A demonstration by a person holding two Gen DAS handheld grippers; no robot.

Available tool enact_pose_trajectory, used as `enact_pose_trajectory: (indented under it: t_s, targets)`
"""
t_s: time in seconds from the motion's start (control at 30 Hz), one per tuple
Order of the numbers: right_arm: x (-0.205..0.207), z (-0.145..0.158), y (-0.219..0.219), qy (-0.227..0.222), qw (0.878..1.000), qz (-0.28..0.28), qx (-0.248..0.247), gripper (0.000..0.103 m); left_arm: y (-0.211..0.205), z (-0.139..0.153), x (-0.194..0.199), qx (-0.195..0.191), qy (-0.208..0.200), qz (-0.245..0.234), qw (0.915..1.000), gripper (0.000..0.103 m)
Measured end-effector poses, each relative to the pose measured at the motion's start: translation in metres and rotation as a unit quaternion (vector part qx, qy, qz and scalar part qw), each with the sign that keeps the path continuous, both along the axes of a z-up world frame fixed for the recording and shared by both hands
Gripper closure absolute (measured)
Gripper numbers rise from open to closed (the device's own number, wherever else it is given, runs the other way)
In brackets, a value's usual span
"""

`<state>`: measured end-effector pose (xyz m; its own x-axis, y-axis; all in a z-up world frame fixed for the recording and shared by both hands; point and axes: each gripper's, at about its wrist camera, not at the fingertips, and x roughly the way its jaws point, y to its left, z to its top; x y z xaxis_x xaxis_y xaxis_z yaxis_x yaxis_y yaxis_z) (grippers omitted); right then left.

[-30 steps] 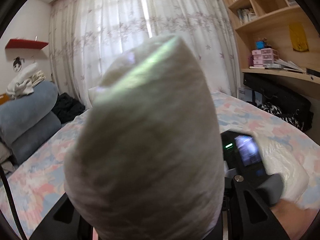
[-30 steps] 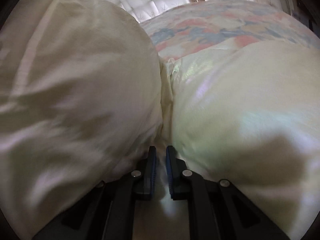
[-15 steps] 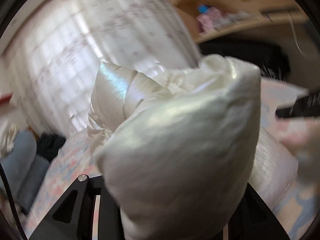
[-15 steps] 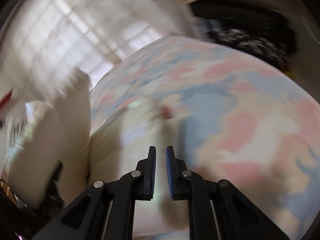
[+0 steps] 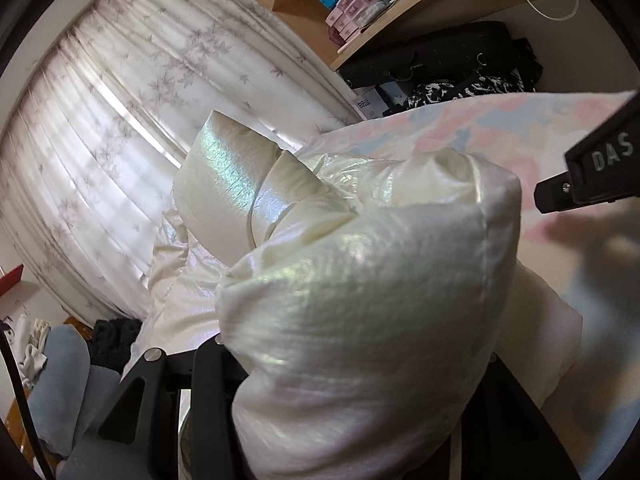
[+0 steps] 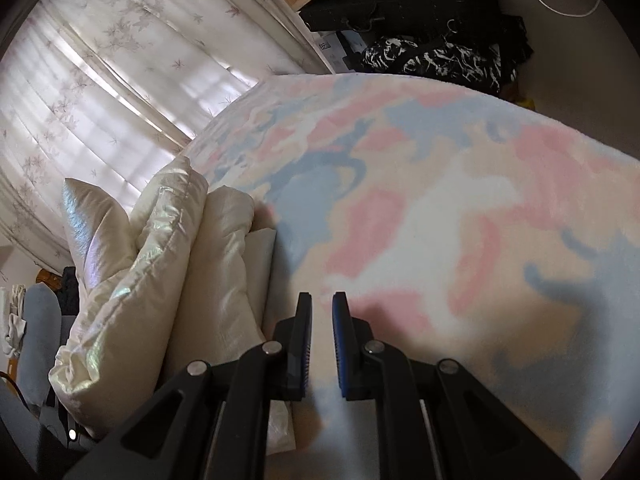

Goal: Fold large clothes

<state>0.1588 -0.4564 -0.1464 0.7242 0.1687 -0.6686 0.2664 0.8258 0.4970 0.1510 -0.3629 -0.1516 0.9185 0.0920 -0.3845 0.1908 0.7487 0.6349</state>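
Observation:
A puffy cream-white down jacket (image 5: 360,280) with a pearly sheen fills the left wrist view. My left gripper (image 5: 344,412) is shut on a thick bunch of it, and the fabric hides the fingertips. The jacket also shows in the right wrist view (image 6: 160,272), bunched at the left on the bed. My right gripper (image 6: 322,320) is empty above the pink, blue and white bedspread (image 6: 440,220), with its jaws nearly together and a narrow gap between them. Part of the right gripper body (image 5: 600,168) shows at the right edge of the left wrist view.
A sheer patterned curtain (image 5: 120,120) hangs behind the bed. A wooden desk with shelves (image 5: 400,8) and dark bags (image 6: 420,32) stand to the right. Blue-grey bedding (image 5: 60,380) is piled at the left.
My right gripper has let go of the jacket and moved right, over bare bedspread. My left gripper still holds the bunched jacket and has tilted with it.

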Motion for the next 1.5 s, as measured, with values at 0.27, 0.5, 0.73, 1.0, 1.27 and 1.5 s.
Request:
enact_pose_trajectory:
  t_s: [0.27,0.5,0.73,1.0,1.27,1.5]
  targets:
    - [0.004,-0.018,-0.004,0.032,0.999,-0.005,0.004,0.093,0.022,0.014,0.010,-0.017,0.013,-0.030,0.9993,0.047]
    - [-0.002,0.007,0.002,0.014,1.000,-0.002,-0.008,0.087,0.043,0.045,-0.004,-0.081,0.110,-0.126,0.9826,0.004]
    - [-0.008,0.049,0.012,-0.023,1.000,0.009,-0.003,0.052,0.096,0.088,-0.028,-0.186,0.179,-0.157,0.9533,0.004]
    - [0.018,0.099,0.057,-0.055,0.992,0.105,-0.044,0.031,0.193,0.129,-0.003,-0.270,0.195,-0.089,0.9388,0.004]
    - [0.089,0.116,0.113,-0.052,0.973,0.218,-0.046,0.031,0.279,0.108,0.088,-0.323,0.169,0.076,0.9279,0.004]
    - [0.151,0.100,0.142,-0.009,0.959,0.272,-0.080,0.031,0.292,0.090,0.148,-0.341,0.163,0.101,0.9204,0.004]
